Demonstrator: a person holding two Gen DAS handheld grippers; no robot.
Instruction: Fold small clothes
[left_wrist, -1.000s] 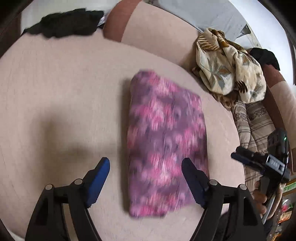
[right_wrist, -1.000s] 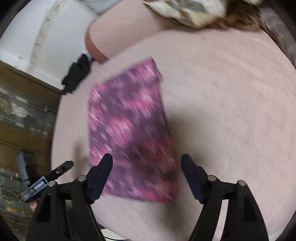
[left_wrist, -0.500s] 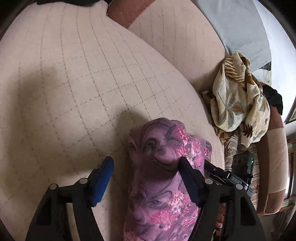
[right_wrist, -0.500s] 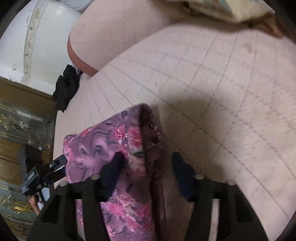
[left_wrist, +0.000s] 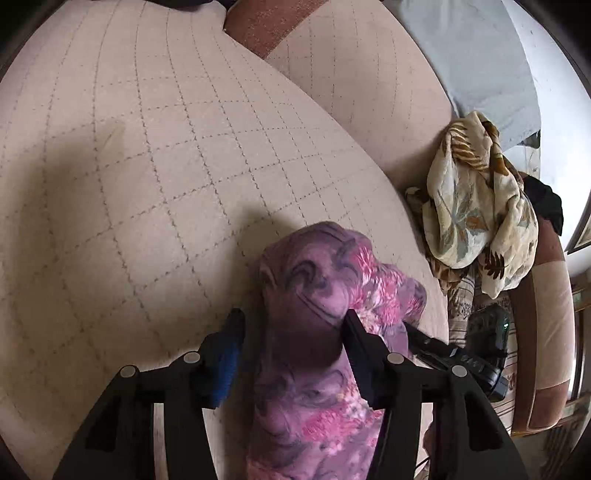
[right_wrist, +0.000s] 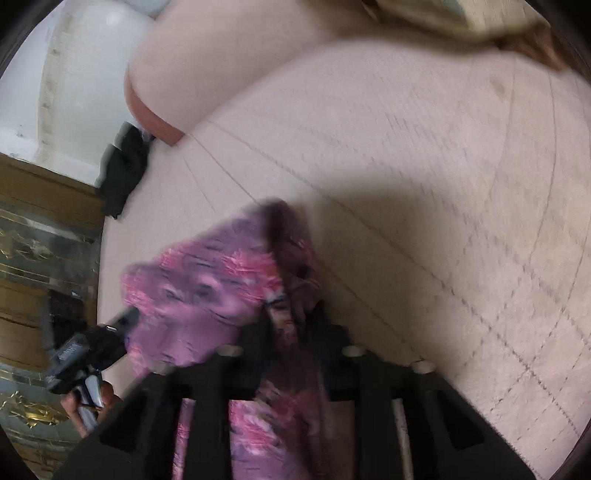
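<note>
Purple floral cloth (left_wrist: 317, 295): on sofa cushion (left_wrist: 147, 166), long axis running straight ahead. Left claw (left_wrist: 291, 334): part-closed astride its near-left edge. Right claw (right_wrist: 291, 325): pinched together on its right edge; equally near.

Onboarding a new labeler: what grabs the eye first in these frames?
First, the purple-pink floral garment, bunched up on the beige quilted sofa seat: the right hand-held gripper pinches its edge, though that view is blurred, and the left hand-held gripper straddles it with fingers apart. Next, the cream leaf-print cloth heaped at the seat's far right end.
</note>
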